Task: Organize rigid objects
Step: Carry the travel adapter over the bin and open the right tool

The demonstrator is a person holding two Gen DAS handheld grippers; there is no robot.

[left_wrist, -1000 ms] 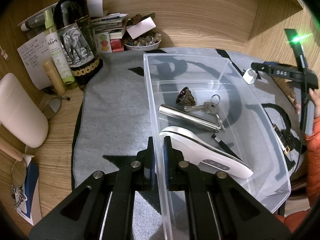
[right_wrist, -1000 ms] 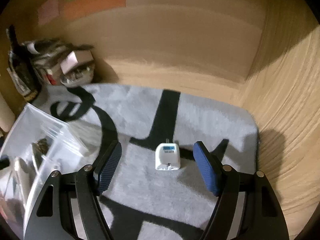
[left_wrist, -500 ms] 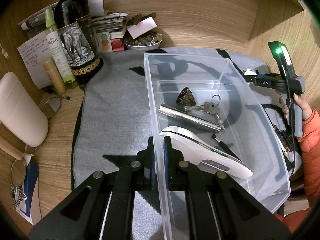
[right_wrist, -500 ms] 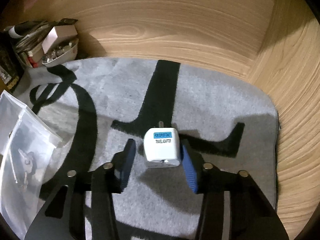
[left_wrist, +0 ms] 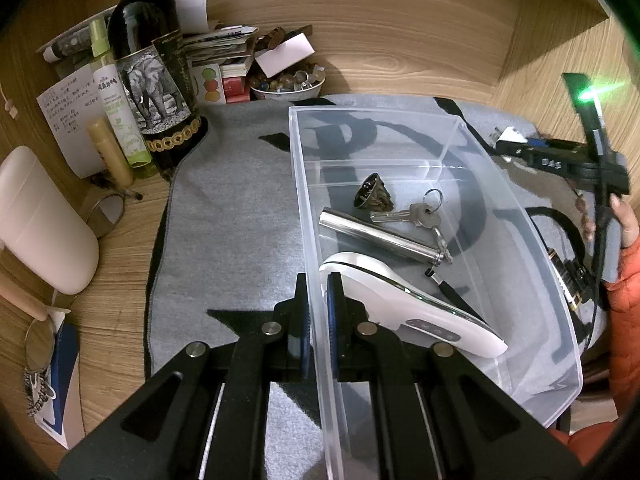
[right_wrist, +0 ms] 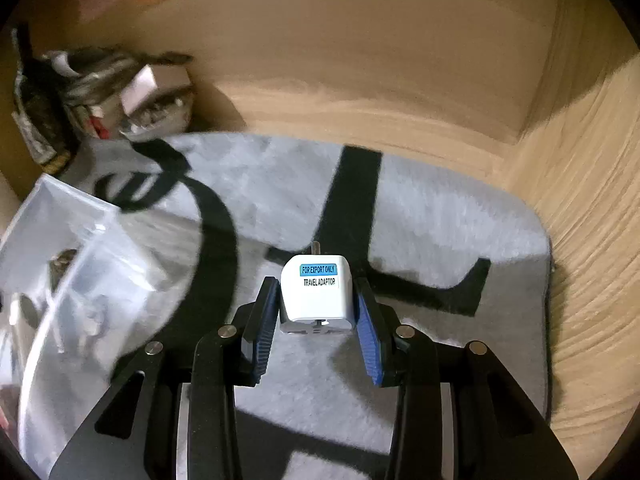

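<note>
Right tongs [right_wrist: 316,316] gripping travel adaptor [right_wrist: 315,292] (white), above mat [right_wrist: 440,232]

Left gripper [left_wrist: 316,312]: matte black linkage arms, silver round screws at pivots, blue ribbed pads inside fingers [left_wrist: 331,308]. Right gripper [right_wrist: 316,312]: same black frame, silver screws, blue ribbed pads. Right hand [left_wrist: 612,216]: bare skin, orange puffy sleeve [left_wrist: 626,312].

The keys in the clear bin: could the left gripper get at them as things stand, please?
Probably not right now. The left gripper is shut on the near wall of the clear bin, so it is occupied. The keys lie uncovered farther in, beyond the white handheld device and metal cylinder.
</note>
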